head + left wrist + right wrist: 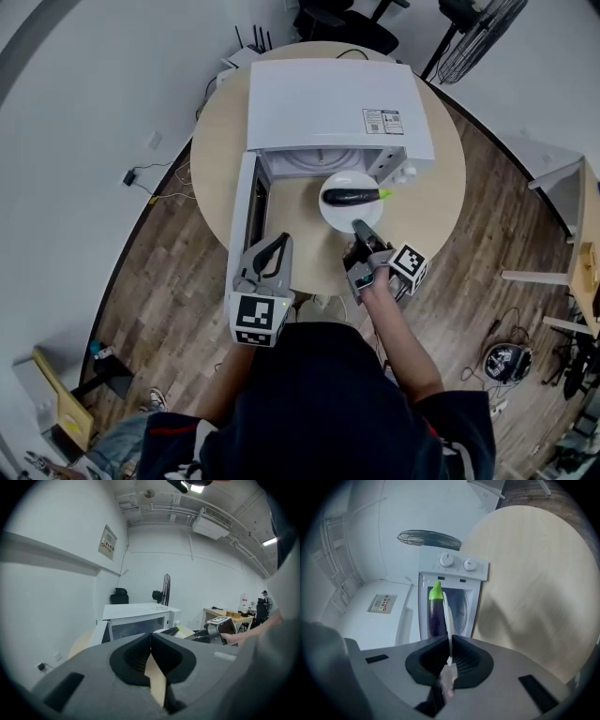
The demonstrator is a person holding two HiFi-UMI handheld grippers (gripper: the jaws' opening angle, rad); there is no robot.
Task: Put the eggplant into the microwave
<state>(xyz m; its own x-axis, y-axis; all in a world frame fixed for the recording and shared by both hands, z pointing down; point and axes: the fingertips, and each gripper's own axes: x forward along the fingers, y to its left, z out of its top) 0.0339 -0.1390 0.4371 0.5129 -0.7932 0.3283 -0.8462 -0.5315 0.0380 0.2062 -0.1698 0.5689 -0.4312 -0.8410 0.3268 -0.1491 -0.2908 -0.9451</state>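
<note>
A dark purple eggplant [354, 196] with a green stem lies on a white plate [342, 214] just in front of the open white microwave [328, 103]. The microwave's door [242, 220] is swung out to the left. My right gripper [360, 228] is shut on the plate's near rim. In the right gripper view the plate [449, 616] runs edge-on between the jaws, with the eggplant [436, 613] on it and the oven cavity [461, 609] behind. My left gripper [279, 242] is shut and empty, hanging near the door's outer end. The left gripper view also shows the microwave [136, 613] and eggplant [172, 630].
The microwave stands on a round light-wood table [427, 225]. A floor fan [478, 37] and a black chair [347, 23] stand behind it. Another wooden table [586, 244] is at the right. Cables and a round device [506, 361] lie on the floor.
</note>
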